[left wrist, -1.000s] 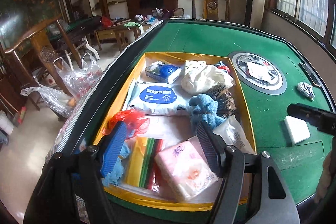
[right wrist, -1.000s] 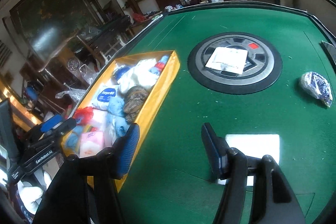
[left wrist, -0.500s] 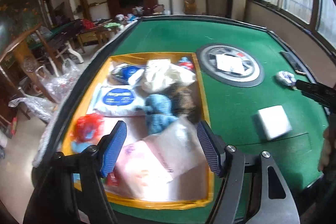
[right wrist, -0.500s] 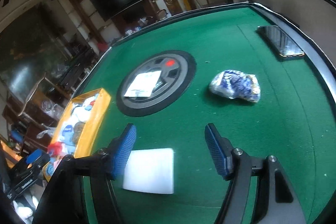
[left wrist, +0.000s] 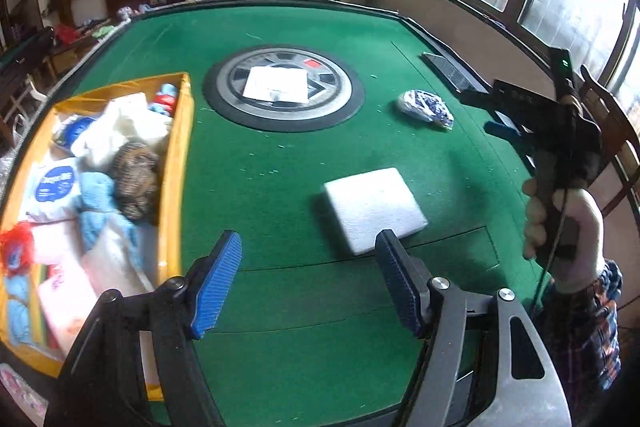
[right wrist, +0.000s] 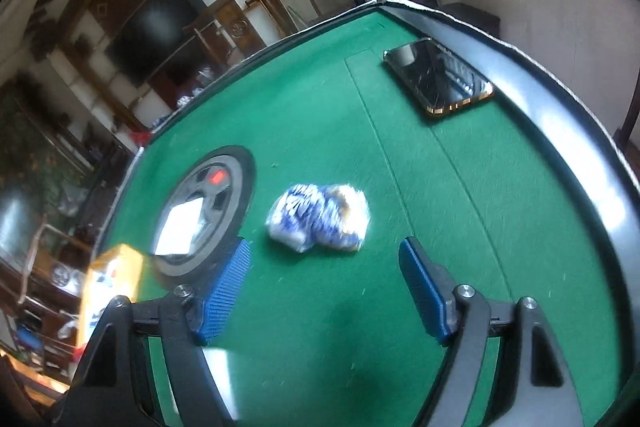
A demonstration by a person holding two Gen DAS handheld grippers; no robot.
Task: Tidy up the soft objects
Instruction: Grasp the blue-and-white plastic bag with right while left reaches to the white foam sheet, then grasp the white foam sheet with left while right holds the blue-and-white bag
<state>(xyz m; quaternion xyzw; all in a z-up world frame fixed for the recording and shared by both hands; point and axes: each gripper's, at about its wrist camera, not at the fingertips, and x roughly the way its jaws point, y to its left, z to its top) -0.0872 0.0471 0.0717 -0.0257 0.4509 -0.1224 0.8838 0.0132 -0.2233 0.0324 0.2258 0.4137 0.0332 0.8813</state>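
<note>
A white foam pad (left wrist: 374, 209) lies flat on the green table (left wrist: 280, 327), just ahead of my left gripper (left wrist: 308, 279), which is open and holds nothing. A blue-and-white crumpled bag (left wrist: 426, 108) (right wrist: 318, 217) rests further right. My right gripper (right wrist: 326, 285) hovers just short of that bag, its jaws opening with nothing between them; a gloved hand (left wrist: 560, 227) carries it in the left wrist view. At the left stands the yellow box (left wrist: 174, 163), filled with several soft things: wipes packs, blue cloth, a brown knit ball, tissue packs.
A round dark hub (left wrist: 283, 87) with a white paper on it sits mid-table. A black phone (right wrist: 438, 77) lies near the table's right rim. A chair back (left wrist: 616, 131) stands beyond that rim, with furniture and plastic bags off to the left.
My left gripper swung right from over the yellow box to the foam pad. My right gripper moved right from the foam pad to the blue-and-white bag, rolled, and its jaws widened.
</note>
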